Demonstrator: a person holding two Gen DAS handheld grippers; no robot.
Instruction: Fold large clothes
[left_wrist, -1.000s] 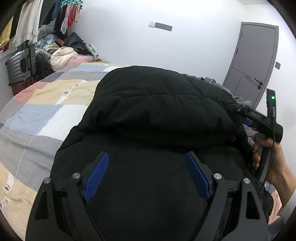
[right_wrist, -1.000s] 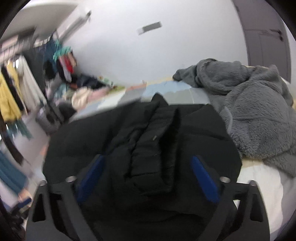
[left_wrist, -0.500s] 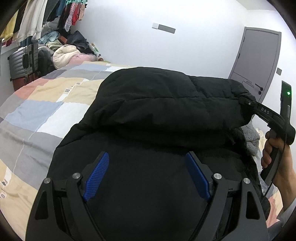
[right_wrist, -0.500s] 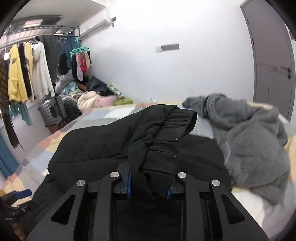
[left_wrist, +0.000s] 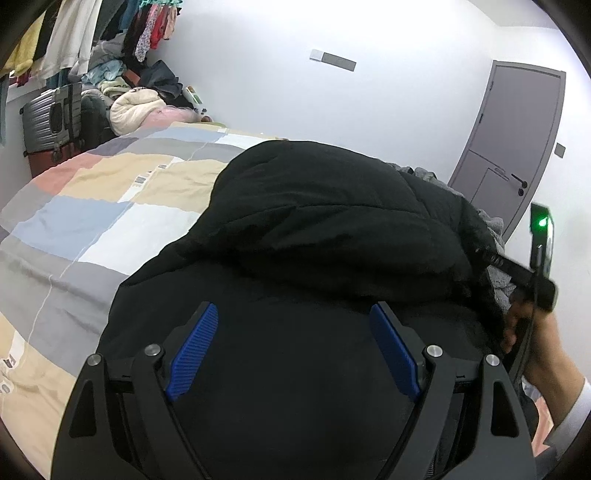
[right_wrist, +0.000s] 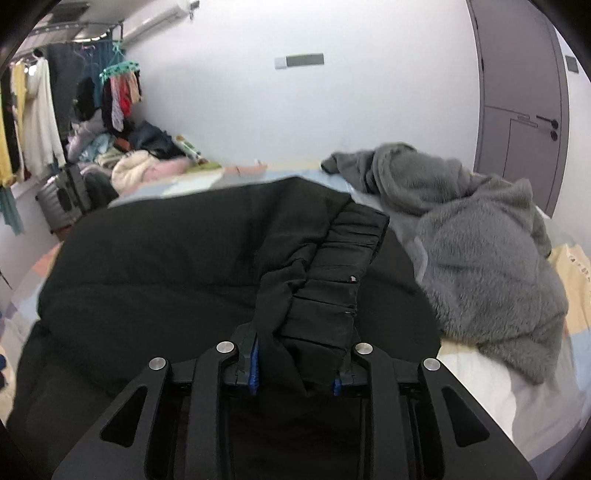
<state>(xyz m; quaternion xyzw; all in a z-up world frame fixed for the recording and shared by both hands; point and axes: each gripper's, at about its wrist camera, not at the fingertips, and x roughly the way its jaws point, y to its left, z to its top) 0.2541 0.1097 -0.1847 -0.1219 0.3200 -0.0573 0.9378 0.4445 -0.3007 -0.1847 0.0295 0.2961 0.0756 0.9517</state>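
A large black puffer jacket (left_wrist: 314, 229) lies on the patchwork bed (left_wrist: 110, 221), with one part folded over the body. My left gripper (left_wrist: 295, 350) is open and empty, hovering just above the jacket's near part. My right gripper (right_wrist: 295, 369) is shut on the jacket's gathered black cuff (right_wrist: 332, 280) and holds the sleeve over the jacket body (right_wrist: 166, 258). In the left wrist view the right gripper (left_wrist: 517, 273) shows at the jacket's right edge, held by a hand.
A grey fleece garment (right_wrist: 480, 240) lies on the bed to the right of the jacket. A clothes pile (left_wrist: 140, 99), a suitcase (left_wrist: 51, 118) and hanging clothes stand at the far left. A grey door (left_wrist: 517, 140) is at the right.
My right gripper has shut on the jacket's cuff and carried the sleeve across the body. The folded part rose and then settled lower. My left gripper stayed open in place.
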